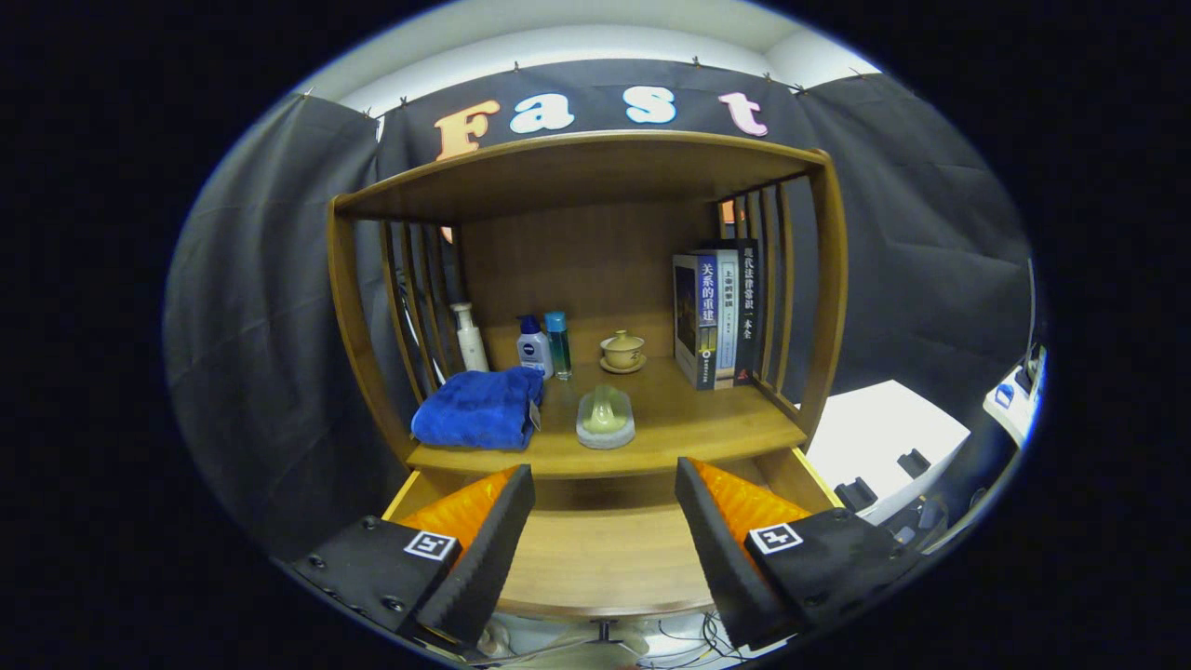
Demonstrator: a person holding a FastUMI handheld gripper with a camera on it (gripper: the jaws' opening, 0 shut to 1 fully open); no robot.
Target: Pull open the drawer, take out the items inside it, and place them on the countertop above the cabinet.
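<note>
Two fingers of the hand-held gripper [605,521] sit spread wide with nothing between them over the pulled-open drawer [605,558], and just beyond its back edge the surface [689,423] holds a blue towel [479,409] and a pale green dish [605,419].

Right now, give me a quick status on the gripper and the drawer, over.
Gripper open, holding nothing, fingers over the drawer. Drawer pulled open, visible floor bare. Blue towel and pale green dish sit on countertop. Nothing in the way.
</note>
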